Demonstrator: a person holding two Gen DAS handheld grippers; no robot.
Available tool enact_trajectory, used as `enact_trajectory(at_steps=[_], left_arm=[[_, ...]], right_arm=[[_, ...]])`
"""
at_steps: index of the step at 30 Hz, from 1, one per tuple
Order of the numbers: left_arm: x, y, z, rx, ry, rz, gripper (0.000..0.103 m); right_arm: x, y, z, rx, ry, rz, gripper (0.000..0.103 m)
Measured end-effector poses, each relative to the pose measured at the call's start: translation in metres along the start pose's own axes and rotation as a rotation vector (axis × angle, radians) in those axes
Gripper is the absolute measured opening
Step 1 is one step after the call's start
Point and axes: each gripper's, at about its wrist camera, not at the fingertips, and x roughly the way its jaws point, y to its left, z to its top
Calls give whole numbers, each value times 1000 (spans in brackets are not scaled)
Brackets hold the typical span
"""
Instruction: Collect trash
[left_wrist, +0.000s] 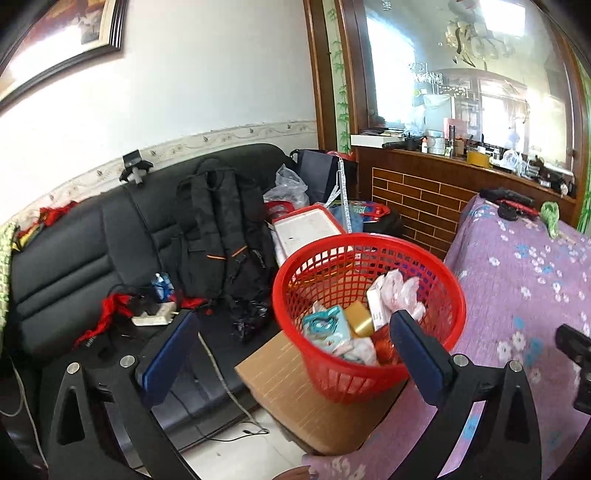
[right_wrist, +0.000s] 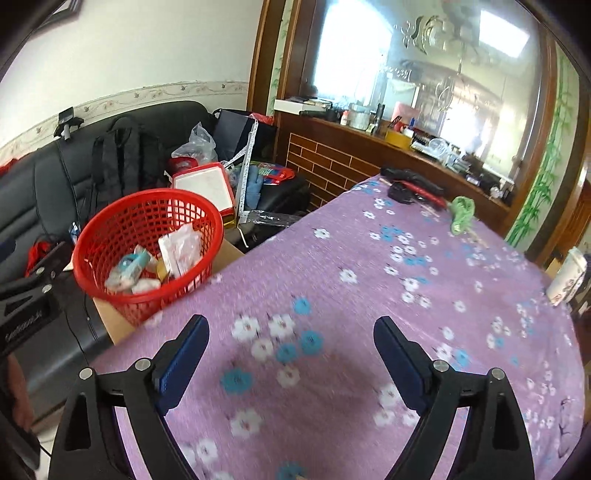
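Note:
A red mesh basket (left_wrist: 443, 325) (right_wrist: 96, 266) stands on a cardboard box (left_wrist: 288, 391) beside the table. Inside it lie several wrappers and packets (left_wrist: 369, 317), among them a teal pack, a yellow box and white-pink plastic. My left gripper (left_wrist: 291, 321) hangs open just in front of the basket, nothing between its fingers. Over the purple flowered tablecloth (right_wrist: 369, 280), my right gripper (right_wrist: 291, 328) is open and empty. A green crumpled item (right_wrist: 461, 212) and a paper cup (right_wrist: 567, 277) sit at the far side of the table.
A black sofa (left_wrist: 92, 258) holds a black backpack (left_wrist: 221, 232), red cloth, a charger and bags. Black and red tools (right_wrist: 410, 188) lie at the table's far end. A wooden counter (right_wrist: 369, 155) with clutter stands below a large mirror.

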Motion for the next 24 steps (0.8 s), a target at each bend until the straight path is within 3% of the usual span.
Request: enact_trajectory(at_steps=[6,12,24], left_arm=[[-21,-8,-12,-9,24,-50,103],[-45,-36,-19,100,-3,-37,103],[-69,-62,-25,155,-33,-97,103]], right_arm=[[-38,-7,-27,-4,-37,-23,94],[-68,-17,-46,27,-55,-38,94],[-93,-38,-57,83,-81,-86,95]])
